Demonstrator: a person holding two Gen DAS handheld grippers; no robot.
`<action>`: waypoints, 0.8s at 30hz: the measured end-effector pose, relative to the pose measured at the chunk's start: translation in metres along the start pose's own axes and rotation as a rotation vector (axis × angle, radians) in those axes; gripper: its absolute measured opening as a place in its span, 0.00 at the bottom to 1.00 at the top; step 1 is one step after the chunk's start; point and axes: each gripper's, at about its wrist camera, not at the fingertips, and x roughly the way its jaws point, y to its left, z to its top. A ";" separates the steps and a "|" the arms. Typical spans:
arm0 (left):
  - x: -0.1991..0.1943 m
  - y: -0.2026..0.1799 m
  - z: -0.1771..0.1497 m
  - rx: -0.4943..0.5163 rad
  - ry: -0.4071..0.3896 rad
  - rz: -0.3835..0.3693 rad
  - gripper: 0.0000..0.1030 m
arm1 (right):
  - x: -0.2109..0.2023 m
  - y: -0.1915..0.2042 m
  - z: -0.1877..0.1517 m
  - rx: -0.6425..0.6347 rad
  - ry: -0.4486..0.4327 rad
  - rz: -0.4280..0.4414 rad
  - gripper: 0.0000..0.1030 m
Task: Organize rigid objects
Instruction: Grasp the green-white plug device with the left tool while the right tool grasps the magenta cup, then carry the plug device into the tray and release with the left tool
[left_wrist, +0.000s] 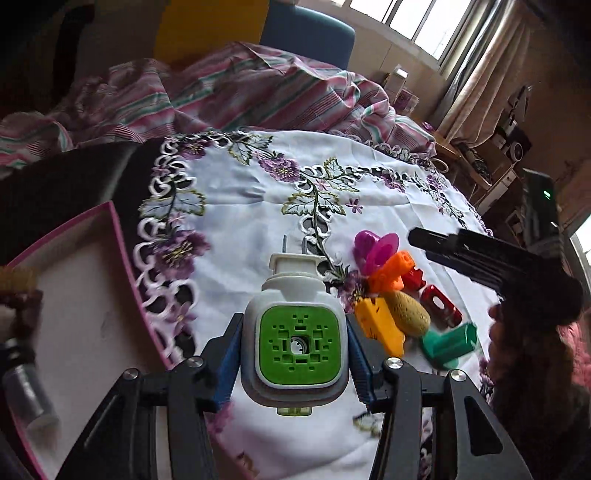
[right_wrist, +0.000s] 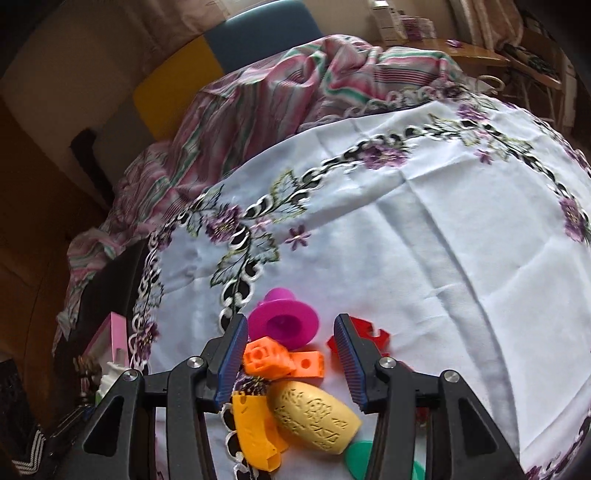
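The tabletop (left_wrist: 236, 206) is wearing 1 white cloth embroidered with purple flowers, with 1 striped pink-and-green fabric (left_wrist: 229, 92) bunching up behind it. 1 pink-rimmed tray (left_wrist: 118, 236) is sitting at the cloth's left edge in the left wrist view.

The left hand-held gripper (left_wrist: 293, 356) is clamping 1 white plug-in device with a green square face (left_wrist: 295, 343); both blue pads are pressing against its sides, jaws partly closed around it, and the device is hanging above the cloth, to the right of the tray.

The right hand-held gripper (right_wrist: 291, 360) is standing with its jaws apart, gripping nothing. It is hovering over a cluster of small plastic pieces, which is lying just right of the held device in the left wrist view. Between its 2 pads are showing 1 magenta flanged piece (right_wrist: 284, 319) and 1 orange block (right_wrist: 284, 360) full of holes. Nearer the camera are lying 1 cream textured egg-shaped piece (right_wrist: 317, 421) and 1 yellow-orange piece (right_wrist: 255, 432), touching each other. 1 green piece (left_wrist: 448, 341) is peeking out at the cluster's near end. The left wrist view is showing 2 red pieces: 1 small (left_wrist: 413, 277) one behind the orange block, and 1 (left_wrist: 441, 306) just beside the cream piece.
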 end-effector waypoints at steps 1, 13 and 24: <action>-0.005 0.001 -0.004 0.002 -0.005 0.001 0.51 | 0.003 0.005 0.001 -0.025 0.008 -0.002 0.51; -0.054 0.023 -0.043 -0.042 -0.046 0.003 0.51 | 0.076 0.035 0.023 -0.300 0.302 -0.148 0.67; -0.081 0.048 -0.068 -0.102 -0.084 0.053 0.51 | 0.041 0.060 0.012 -0.341 0.136 -0.120 0.57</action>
